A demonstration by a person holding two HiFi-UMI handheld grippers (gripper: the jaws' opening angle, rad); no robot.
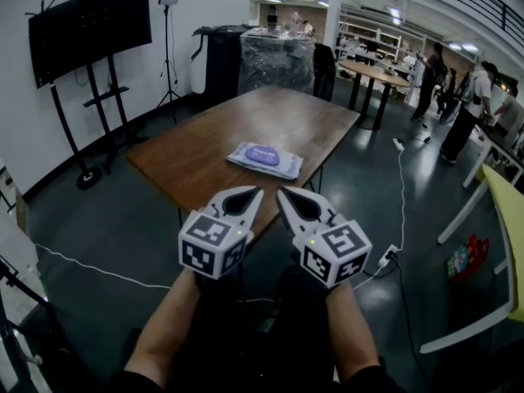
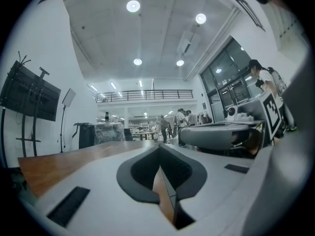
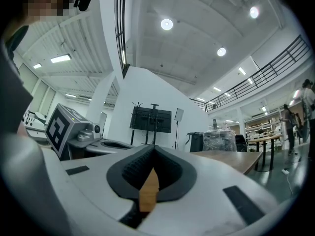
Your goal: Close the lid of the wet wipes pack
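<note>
Lying on the table, the wet wipes pack sits beyond the left gripper and right gripper, both pressed together, empty.

Wooden counter on dark glossy floor. Black screen on wheeled stand against white wall. White cable crosses floor. Round ceiling lights lit; railed mezzanine beyond
</note>
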